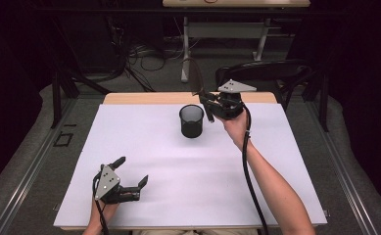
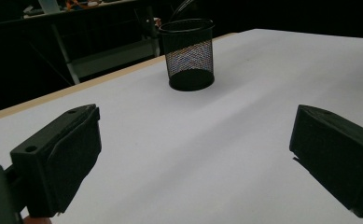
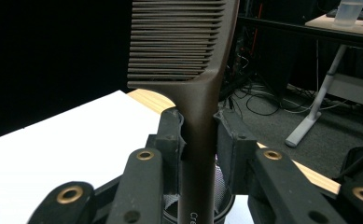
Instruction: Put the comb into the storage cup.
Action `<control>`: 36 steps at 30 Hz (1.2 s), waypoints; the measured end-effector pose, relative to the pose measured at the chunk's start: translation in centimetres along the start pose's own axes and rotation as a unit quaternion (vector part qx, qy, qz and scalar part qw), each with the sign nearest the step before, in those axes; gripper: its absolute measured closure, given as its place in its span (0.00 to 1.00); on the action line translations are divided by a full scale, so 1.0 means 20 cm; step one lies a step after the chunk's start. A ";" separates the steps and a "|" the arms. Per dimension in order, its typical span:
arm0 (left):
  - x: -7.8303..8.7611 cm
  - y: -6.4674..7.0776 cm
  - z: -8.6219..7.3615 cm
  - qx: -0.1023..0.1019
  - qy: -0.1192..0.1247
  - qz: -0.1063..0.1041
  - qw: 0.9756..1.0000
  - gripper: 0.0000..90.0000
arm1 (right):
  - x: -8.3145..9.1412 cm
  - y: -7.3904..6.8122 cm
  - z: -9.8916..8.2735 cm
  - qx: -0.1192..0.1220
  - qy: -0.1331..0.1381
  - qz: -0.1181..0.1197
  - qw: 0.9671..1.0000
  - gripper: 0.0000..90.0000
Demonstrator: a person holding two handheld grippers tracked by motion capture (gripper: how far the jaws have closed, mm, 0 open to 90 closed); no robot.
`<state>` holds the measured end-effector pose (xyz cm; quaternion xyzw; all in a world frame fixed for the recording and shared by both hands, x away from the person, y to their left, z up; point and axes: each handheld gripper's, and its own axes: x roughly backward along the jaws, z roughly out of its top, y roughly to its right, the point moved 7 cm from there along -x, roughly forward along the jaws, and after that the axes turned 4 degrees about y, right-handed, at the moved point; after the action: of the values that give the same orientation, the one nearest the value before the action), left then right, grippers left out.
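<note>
Pale lettering beginning "Cre" runs along the handle of a dark brown comb (image 3: 198, 93), the rest cut off at the frame's edge and unreadable. The right gripper (image 1: 208, 105), raised on a bent forearm beyond the far right of the table (image 1: 144, 205), is clamped on that handle, the toothed end standing upright above its jaws, just beside and above a black mesh cup (image 1: 191, 121). The left gripper (image 1: 131, 171) rests low near the table's front edge, its jaws spread wide apart with nothing between them, pointing toward the cup.
</note>
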<state>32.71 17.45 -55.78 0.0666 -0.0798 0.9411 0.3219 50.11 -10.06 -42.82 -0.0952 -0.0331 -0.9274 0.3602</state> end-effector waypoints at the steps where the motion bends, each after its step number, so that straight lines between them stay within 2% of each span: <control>1: 0.00 0.00 0.00 0.000 0.000 0.000 1.000 0.02 | 0.00 0.00 0.00 0.000 0.000 0.001 1.000 0.81; 36: 0.00 0.00 0.00 0.001 0.000 0.001 1.000 0.02 | -0.10 0.01 0.05 -0.015 0.029 0.000 0.999 0.81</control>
<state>32.72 17.48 -55.78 0.0667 -0.0793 0.9414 0.3211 51.72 -8.76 -42.25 -0.0739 -0.0091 -0.9302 0.3593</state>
